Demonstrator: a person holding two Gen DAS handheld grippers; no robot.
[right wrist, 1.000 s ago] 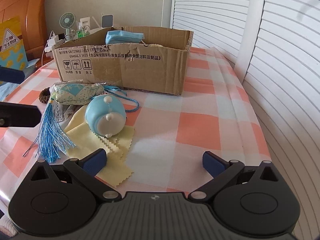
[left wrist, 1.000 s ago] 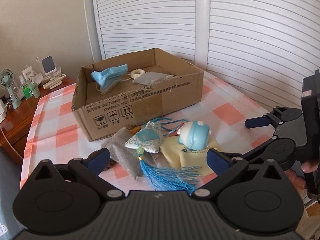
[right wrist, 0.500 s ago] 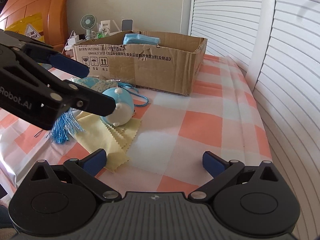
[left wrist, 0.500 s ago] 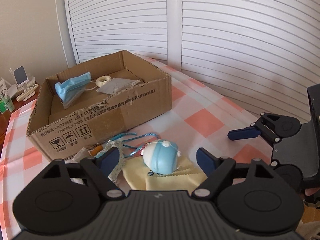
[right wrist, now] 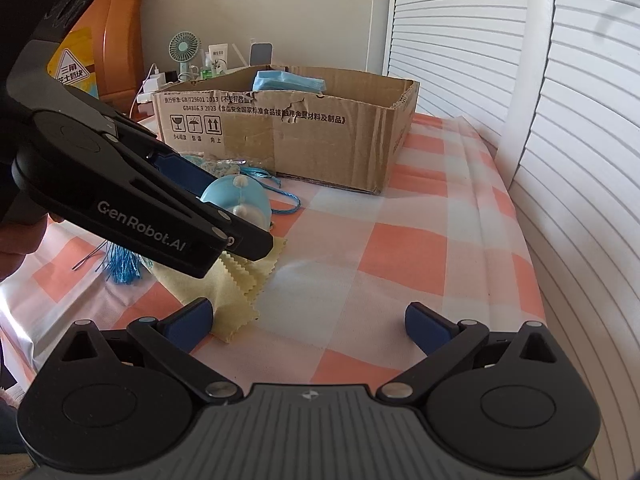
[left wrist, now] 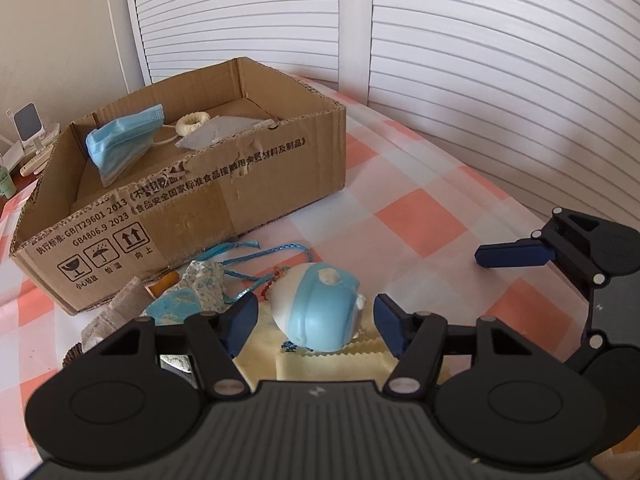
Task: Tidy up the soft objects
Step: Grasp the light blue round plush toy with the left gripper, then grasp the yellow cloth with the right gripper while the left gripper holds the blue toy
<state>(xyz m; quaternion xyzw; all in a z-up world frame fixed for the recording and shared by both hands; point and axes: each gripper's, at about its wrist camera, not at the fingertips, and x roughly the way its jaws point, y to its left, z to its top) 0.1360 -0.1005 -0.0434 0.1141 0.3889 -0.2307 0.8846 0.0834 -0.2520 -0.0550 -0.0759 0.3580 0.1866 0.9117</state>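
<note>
A blue and white soft toy lies on a yellow cloth on the checked table. My left gripper straddles the toy; its jaws are closing, with a thin gap still showing on each side. In the right wrist view the left gripper reaches in from the left over the toy. My right gripper stands open over bare tablecloth, holding nothing. The cardboard box behind holds a blue face mask, a cream scrunchie and a grey cloth.
A patterned sachet with blue cords, its tassel and a grey fabric piece lie left of the toy. White louvred doors run along the table's right side. A side table with a small fan stands behind the box.
My left gripper has moved forward and down over the toy, and its jaws have narrowed around it. It has come into the right wrist view from the left. The right gripper has barely moved.
</note>
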